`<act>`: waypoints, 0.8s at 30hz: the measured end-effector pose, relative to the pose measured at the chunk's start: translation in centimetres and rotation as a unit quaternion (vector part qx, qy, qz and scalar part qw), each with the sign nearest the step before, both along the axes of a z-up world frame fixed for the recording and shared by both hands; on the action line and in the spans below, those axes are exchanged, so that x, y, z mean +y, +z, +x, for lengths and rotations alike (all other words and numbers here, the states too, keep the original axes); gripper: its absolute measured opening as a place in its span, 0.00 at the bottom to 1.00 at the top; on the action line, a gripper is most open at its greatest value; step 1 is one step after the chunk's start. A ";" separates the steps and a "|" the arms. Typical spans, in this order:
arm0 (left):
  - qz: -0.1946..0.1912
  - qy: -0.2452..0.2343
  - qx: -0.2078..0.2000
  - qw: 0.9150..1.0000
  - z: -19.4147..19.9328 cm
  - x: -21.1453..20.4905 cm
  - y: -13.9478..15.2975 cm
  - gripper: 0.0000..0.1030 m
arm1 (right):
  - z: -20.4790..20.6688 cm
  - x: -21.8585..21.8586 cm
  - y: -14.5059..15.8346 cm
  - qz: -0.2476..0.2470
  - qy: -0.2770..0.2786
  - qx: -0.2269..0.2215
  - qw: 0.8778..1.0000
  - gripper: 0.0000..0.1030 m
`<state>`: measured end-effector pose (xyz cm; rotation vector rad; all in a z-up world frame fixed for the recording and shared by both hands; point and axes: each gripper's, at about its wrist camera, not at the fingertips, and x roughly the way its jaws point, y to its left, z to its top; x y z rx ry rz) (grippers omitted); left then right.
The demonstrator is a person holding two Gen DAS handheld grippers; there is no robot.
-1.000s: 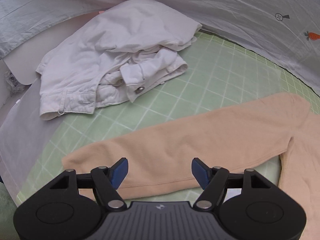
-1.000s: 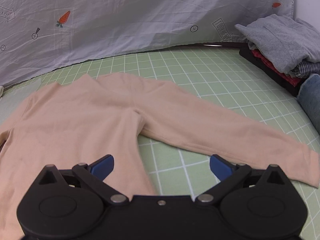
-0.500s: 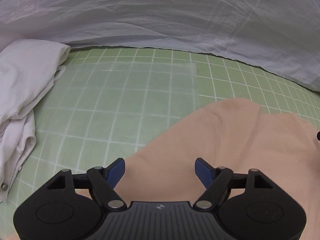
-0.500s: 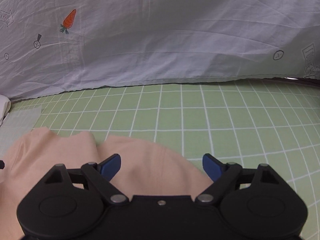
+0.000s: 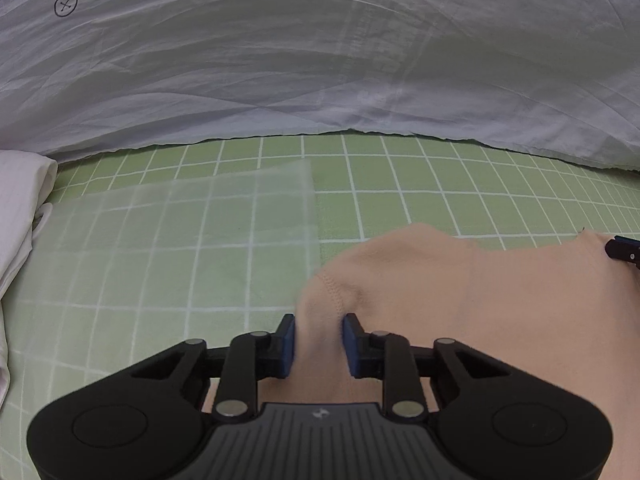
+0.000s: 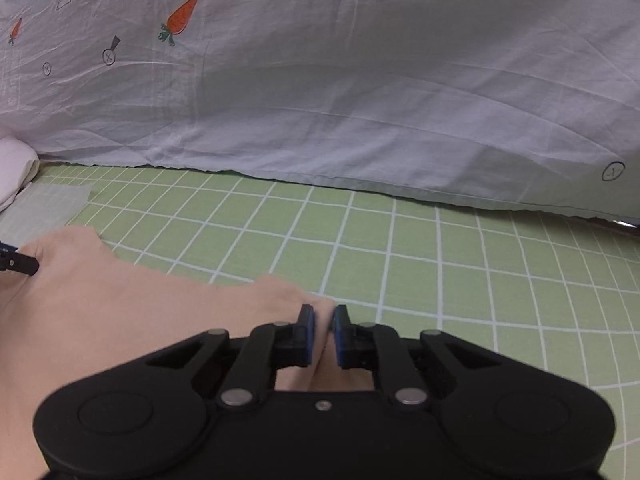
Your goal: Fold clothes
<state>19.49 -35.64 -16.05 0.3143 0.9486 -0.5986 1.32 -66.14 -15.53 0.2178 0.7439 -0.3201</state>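
Observation:
A peach long-sleeved top lies on the green grid mat. My left gripper is shut on the top's left upper corner, with a bunch of fabric between the blue pads. My right gripper is shut on the top's right upper corner. The top stretches between the two grippers. The tip of the right gripper shows at the right edge of the left wrist view. The tip of the left gripper shows at the left edge of the right wrist view.
A white sheet with carrot prints hangs behind the mat; it also fills the back of the right wrist view. A crumpled white garment lies at the left. A translucent sheet lies on the mat's left part.
Both grippers moved forward to the top's far corners and closed on the fabric. Earlier they were open above the garment.

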 end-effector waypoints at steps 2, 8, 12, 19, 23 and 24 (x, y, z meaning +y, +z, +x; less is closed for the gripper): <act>-0.008 0.017 0.006 1.000 0.1 0.1 -0.1 0.21 | -0.1 -0.7 -0.1 0.019 -0.017 -0.007 1.000 0.10; -0.022 0.062 0.012 0.998 -0.7 2.4 0.7 0.27 | 0.5 0.1 0.7 -0.017 -0.043 0.029 0.999 0.64; -0.035 0.096 0.002 0.995 -2.7 5.9 2.1 0.58 | -0.9 0.7 2.5 -0.028 -0.076 0.034 0.996 0.90; -0.057 0.154 -0.016 0.986 -6.1 12.1 4.4 0.88 | -7.0 8.0 4.4 -0.007 -0.089 0.036 0.995 1.00; -0.051 0.201 0.002 0.978 -9.2 18.3 3.8 0.90 | -10.6 13.3 3.2 0.034 -0.089 0.054 0.994 1.00; -0.046 0.213 0.003 0.976 -10.0 19.8 3.7 0.90 | -11.2 14.5 3.0 0.037 -0.086 0.061 0.994 1.00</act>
